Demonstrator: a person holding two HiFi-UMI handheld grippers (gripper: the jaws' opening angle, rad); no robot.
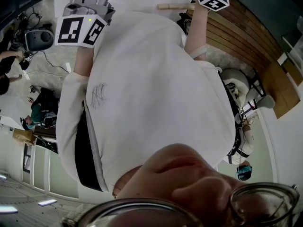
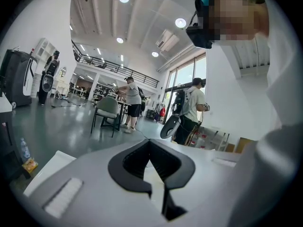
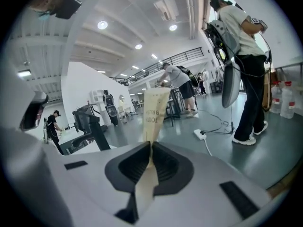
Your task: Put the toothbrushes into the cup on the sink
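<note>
Jaws of the right gripper (image 3: 149,144) pinched together on a toothbrush (image 3: 155,109) in a cream paper sleeve. The sleeve runs through the pinch, printed end standing up past the tips, tail lying back over the gripper body. Left gripper (image 2: 149,141): jaws closed tip to tip, nothing seen between them. Neither cup nor sink shows in any view; both grippers face an open hall. Judged step: carrying a picked brush. Next move calls for finding the cup, then lowering the brush end-first into its mouth.
</note>
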